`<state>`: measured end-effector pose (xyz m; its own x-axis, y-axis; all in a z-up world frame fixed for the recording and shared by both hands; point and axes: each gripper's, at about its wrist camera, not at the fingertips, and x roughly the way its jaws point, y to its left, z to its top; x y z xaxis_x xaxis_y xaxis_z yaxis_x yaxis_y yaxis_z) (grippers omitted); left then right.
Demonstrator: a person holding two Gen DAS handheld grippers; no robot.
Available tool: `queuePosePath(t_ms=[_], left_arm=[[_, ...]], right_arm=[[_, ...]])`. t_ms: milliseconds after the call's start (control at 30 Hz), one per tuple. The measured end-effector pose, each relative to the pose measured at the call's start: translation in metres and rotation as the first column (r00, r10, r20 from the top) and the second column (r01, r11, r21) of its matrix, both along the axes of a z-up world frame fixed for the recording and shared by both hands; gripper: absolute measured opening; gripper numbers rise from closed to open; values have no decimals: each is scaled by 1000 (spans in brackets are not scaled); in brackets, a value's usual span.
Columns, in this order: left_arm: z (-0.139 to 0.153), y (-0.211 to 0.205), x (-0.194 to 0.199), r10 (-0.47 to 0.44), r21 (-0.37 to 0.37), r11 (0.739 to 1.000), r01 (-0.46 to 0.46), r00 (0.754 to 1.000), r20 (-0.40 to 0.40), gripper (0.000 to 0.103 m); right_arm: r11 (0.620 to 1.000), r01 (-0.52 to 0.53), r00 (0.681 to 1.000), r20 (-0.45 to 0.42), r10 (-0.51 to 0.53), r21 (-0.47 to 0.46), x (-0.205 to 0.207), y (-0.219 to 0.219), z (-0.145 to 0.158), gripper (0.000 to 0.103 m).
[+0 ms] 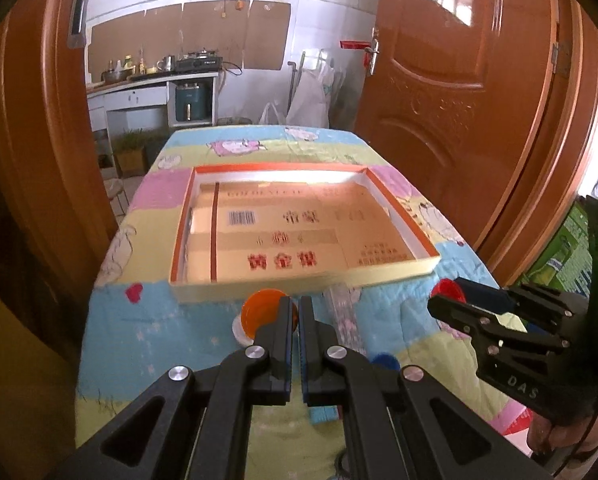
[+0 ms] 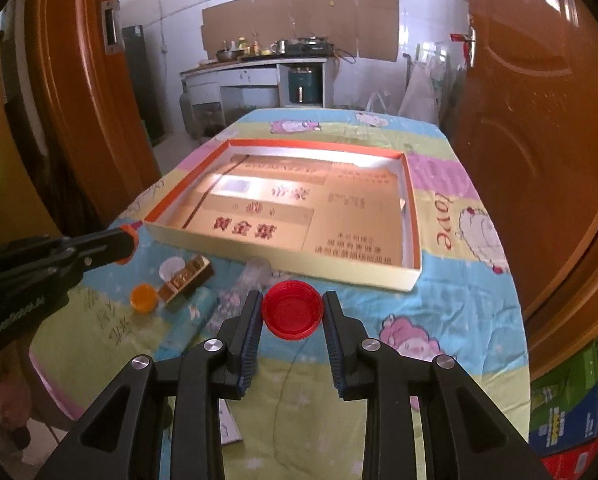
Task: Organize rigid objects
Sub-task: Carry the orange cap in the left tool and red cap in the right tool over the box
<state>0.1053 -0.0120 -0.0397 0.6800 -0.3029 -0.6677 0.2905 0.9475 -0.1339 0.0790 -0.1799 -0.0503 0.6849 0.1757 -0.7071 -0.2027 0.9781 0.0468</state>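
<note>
So, L gripper is pinched thin on an orange cap; R gripper clamps a red cap. Both hover over the quilt, with the open box at 12 o'clock, near.

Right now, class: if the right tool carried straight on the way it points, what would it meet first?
Probably the near wall of the open box. The right tool, gripping a red cap, aims down toward it; depth is unclear, so the quilt just before it is possible.
</note>
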Motion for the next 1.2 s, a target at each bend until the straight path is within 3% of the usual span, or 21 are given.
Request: queuePosePath(t_ms=[233, 567, 867, 1200], left_arm=[[24, -5, 31, 40, 14, 999, -40, 998, 43, 3], [41, -19, 89, 10, 20, 1000, -10, 1000, 0, 3], [33, -32, 153, -10, 84, 996, 16, 997, -73, 3], [2, -32, 233, 10, 77, 997, 7, 976, -219, 3]], right_arm=[[1000, -28, 999, 33, 29, -4, 20, -3, 15, 31], [999, -54, 996, 65, 54, -7, 68, -19, 36, 31], [994, -105, 993, 53, 106, -11, 133, -28, 44, 31], [991, -132, 990, -55, 131, -5, 217, -23, 15, 31]])
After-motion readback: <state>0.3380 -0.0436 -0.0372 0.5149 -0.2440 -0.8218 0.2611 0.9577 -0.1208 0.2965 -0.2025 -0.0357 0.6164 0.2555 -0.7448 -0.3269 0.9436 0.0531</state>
